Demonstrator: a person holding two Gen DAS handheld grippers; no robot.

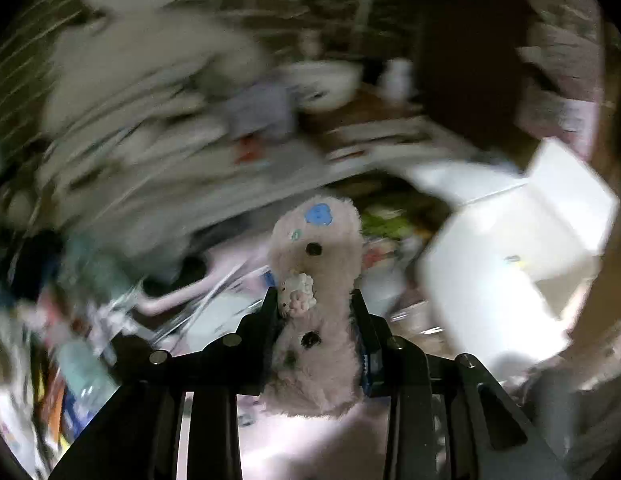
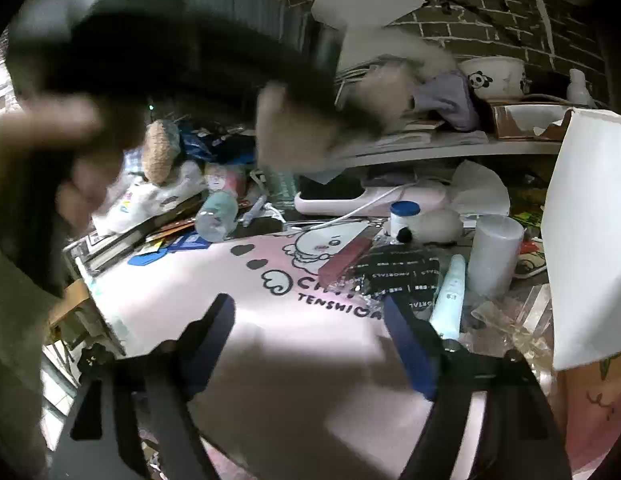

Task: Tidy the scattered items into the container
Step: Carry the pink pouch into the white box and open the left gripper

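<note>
In the left wrist view my left gripper (image 1: 314,296) is shut on a pale pink fluffy plush (image 1: 316,248) with a blue button and black dots, held off the desk. The white open box (image 1: 506,248) lies to its right, blurred. In the right wrist view my right gripper (image 2: 308,312) stands open and holds nothing, above the pink desk mat (image 2: 198,280). Ahead of it lie a black packet (image 2: 398,276), a mint tube (image 2: 450,296) and a blue-lidded jar (image 2: 404,216). The white box wall (image 2: 590,240) rises at the right edge.
A blurred hand (image 2: 50,144) and a dark tool (image 2: 182,36) cross the upper left of the right wrist view. A frosted white cylinder (image 2: 494,256), a lying bottle (image 2: 216,216), a shelf (image 2: 450,148) with a panda bowl (image 2: 492,76), and clutter crowd the far desk.
</note>
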